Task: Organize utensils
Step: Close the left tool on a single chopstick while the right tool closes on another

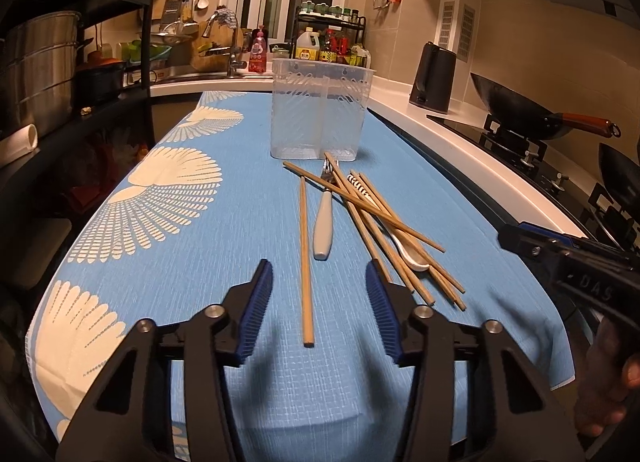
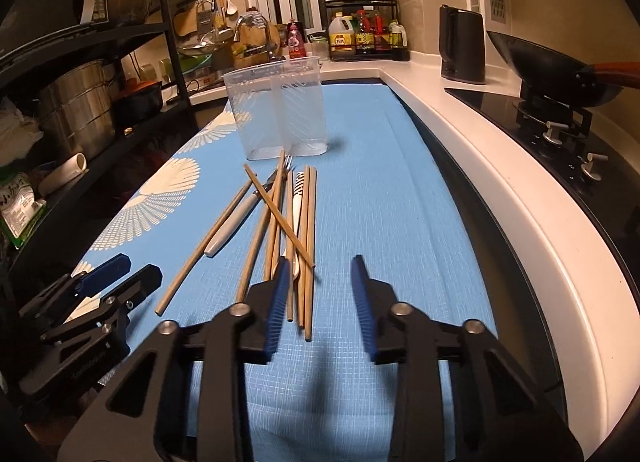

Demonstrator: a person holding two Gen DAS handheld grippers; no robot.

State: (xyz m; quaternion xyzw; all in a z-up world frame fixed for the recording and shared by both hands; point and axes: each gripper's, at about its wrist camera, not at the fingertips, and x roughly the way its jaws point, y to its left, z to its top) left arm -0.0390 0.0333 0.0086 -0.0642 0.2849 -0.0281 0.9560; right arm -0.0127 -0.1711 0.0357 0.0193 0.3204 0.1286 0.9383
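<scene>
A clear plastic utensil holder [image 1: 322, 112] [image 2: 278, 110] with two compartments stands empty at the far end of the blue patterned cloth [image 1: 224, 230] [image 2: 380, 190]. In front of it lie several wooden chopsticks [image 1: 400, 238] [image 2: 304, 230], a fork with a grey handle [image 1: 325, 222] [image 2: 236, 224] and a white ceramic spoon [image 1: 404, 250] [image 2: 297, 206]. One chopstick [image 1: 306, 262] [image 2: 204, 250] lies apart on the left. My left gripper [image 1: 320, 274] is open and empty above that chopstick's near end. My right gripper [image 2: 320, 266] is open and empty beside the pile's near ends.
A white counter edge [image 2: 500, 182] runs along the right, with a stove and a wok [image 1: 520, 102] [image 2: 560, 66] and a black kettle [image 1: 434, 78] [image 2: 462, 46]. A black shelf with steel pots [image 2: 76, 118] stands on the left. Sink and bottles are behind.
</scene>
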